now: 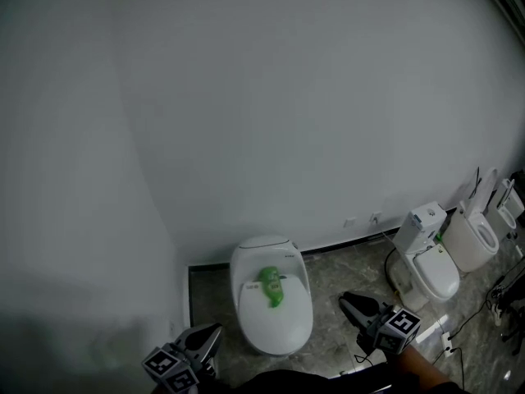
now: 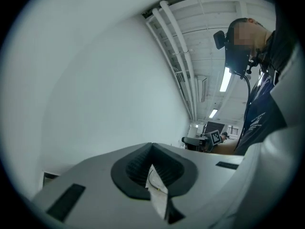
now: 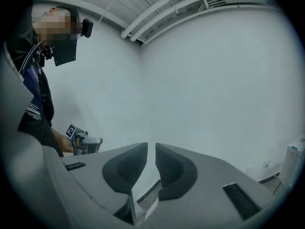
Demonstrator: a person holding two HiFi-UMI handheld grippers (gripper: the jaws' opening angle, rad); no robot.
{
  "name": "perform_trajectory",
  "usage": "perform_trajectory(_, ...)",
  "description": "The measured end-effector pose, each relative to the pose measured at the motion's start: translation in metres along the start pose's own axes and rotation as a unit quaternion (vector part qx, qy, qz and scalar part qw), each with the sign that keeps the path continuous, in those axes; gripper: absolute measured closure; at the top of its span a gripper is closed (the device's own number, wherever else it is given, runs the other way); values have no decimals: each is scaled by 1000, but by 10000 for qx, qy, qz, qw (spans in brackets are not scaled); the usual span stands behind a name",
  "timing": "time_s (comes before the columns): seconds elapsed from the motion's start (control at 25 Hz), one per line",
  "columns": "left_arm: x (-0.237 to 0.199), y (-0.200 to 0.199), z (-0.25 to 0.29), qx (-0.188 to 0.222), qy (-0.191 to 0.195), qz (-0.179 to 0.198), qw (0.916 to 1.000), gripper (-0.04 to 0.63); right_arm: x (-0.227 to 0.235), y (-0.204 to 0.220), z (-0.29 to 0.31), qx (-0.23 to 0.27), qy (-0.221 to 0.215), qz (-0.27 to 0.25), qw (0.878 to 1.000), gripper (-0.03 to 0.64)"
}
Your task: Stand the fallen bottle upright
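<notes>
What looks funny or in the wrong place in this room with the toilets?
The green bottle looks odd. It lies on its side on the closed lid of the nearest toilet instead of standing up. Nothing looks spilled or broken, as far as the head view shows.
</notes>
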State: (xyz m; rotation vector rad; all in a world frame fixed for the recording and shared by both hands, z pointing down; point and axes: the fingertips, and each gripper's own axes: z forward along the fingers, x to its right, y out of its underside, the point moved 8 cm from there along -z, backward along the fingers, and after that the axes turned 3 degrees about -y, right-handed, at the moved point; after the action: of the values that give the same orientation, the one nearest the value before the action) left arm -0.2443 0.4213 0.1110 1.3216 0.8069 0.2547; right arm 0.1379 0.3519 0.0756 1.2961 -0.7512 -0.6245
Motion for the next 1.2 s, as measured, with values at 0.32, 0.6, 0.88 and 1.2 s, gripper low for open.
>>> perform_trajectory(0.32, -66, -15, 28, -54, -65, -95, 9999, 578, 31, -7, 77, -92, -138, 44, 9999, 548)
perform_trajectory(0.6, -94, -19, 78, 42, -607, 77, 9981, 578, 112, -14, 127, -27, -670, 86, 9977, 548)
perform_trajectory(0.88, -63, -34, 178, 231, -1318, -53, 9910, 578, 221, -38, 152, 158, -1539, 174, 9878, 548)
perform_trajectory(1.2, -61, -28, 271, -136, -1464, 35, 9891, 578, 315, -29, 173, -32, -1715, 93, 9851, 546)
